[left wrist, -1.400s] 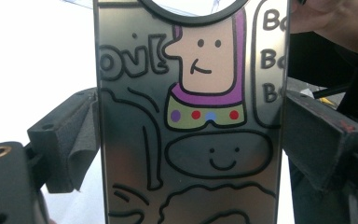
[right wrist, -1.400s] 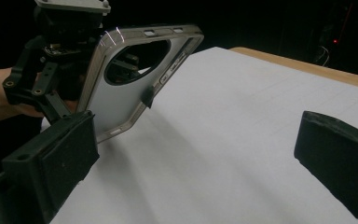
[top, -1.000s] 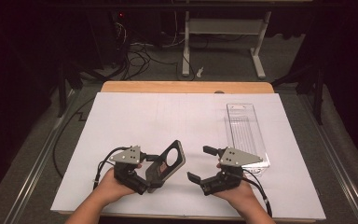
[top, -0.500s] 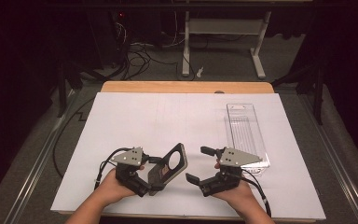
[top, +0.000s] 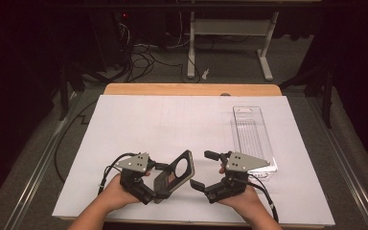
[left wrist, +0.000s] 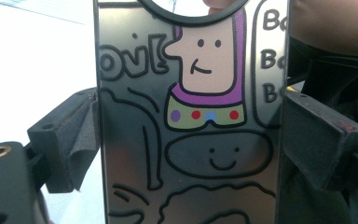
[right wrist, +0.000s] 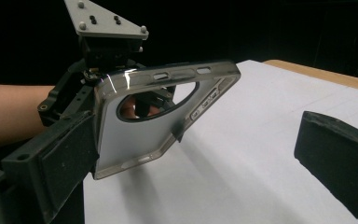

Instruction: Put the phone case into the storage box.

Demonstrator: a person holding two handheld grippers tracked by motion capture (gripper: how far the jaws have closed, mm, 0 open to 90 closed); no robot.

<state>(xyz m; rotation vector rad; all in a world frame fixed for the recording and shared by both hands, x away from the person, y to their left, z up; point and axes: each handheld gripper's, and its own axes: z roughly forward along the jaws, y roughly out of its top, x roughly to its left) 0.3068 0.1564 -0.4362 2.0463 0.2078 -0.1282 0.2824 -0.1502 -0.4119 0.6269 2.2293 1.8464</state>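
A dark phone case with a round camera hole is tilted above the white sheet near the front edge, and my left gripper is shut on it. In the left gripper view both pads press the long edges of the phone case, whose printed cartoon side faces the camera. My right gripper stands just right of the case with its jaws wide apart and nothing between them. In the right gripper view the phone case shows its pale inner side, close in front of the left jaw of the right gripper.
A clear plastic box lies lengthwise on the right of the white sheet, just beyond my right hand. The wooden table edge runs along the back. Desk legs and cables stand on the floor behind.
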